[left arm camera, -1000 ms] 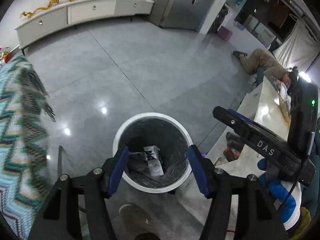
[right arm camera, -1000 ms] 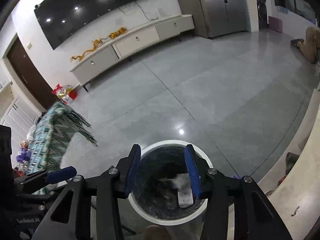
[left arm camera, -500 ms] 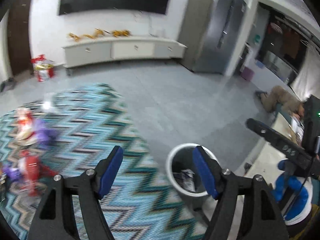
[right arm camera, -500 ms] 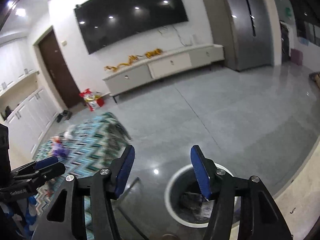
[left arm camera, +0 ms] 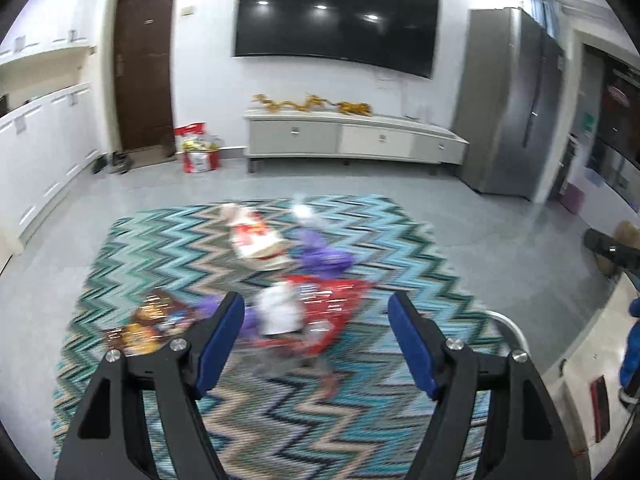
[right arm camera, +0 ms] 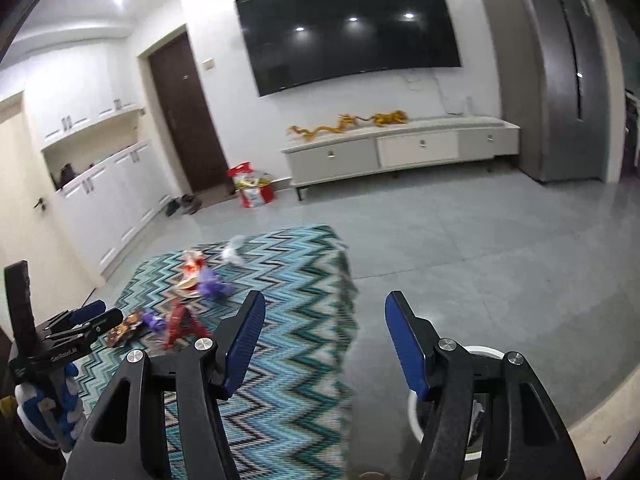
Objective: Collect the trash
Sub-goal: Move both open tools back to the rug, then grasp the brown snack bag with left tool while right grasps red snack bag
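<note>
blurred wrappers, perhaps crisp bags, bin half hidden

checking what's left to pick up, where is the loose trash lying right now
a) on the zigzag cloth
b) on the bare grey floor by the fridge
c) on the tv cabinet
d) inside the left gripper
a: the wrappers lie scattered on the zigzag cloth, both grippers empty.
</note>
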The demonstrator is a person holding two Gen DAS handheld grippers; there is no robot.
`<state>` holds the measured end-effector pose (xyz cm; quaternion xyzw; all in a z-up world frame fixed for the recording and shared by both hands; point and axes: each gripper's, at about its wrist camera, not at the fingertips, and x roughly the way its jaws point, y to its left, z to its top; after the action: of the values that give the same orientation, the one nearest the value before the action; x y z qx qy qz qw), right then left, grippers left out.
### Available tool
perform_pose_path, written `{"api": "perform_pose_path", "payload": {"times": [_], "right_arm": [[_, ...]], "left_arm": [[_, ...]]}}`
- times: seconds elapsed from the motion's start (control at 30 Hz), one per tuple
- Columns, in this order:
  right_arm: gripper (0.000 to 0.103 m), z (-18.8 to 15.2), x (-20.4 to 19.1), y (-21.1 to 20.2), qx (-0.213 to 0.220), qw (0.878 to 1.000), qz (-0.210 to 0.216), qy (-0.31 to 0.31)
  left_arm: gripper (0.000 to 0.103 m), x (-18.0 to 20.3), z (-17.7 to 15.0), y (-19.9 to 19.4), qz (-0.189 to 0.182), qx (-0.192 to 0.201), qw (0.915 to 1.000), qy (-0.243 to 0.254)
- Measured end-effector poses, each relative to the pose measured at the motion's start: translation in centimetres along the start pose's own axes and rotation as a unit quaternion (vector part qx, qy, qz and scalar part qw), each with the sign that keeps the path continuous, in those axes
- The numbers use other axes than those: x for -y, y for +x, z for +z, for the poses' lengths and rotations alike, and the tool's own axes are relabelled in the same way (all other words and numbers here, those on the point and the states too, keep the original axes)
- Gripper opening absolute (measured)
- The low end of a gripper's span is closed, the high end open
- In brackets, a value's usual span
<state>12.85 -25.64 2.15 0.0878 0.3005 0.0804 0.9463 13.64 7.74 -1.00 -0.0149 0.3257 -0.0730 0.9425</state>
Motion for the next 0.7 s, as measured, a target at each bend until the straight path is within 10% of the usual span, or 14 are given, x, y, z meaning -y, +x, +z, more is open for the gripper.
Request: {"api": "perform_pose_path", "payload": {"times": [0.33,0.7], "right_arm": [[0.067,0.1,-7.9,4.1,-0.037,0.997,0.051,-0.05],[0.068,-2.0,-14.5,13.5,-0.133,0.982,0.112,-0.068]], "left_arm": [[0.078,-11.5,-2.2,-0.5,0.065,0.004,0.9953,-0.071],[0.079,-14.5,-4.3,4.7,0.086,-0.04,0.9936,-0.062]]}}
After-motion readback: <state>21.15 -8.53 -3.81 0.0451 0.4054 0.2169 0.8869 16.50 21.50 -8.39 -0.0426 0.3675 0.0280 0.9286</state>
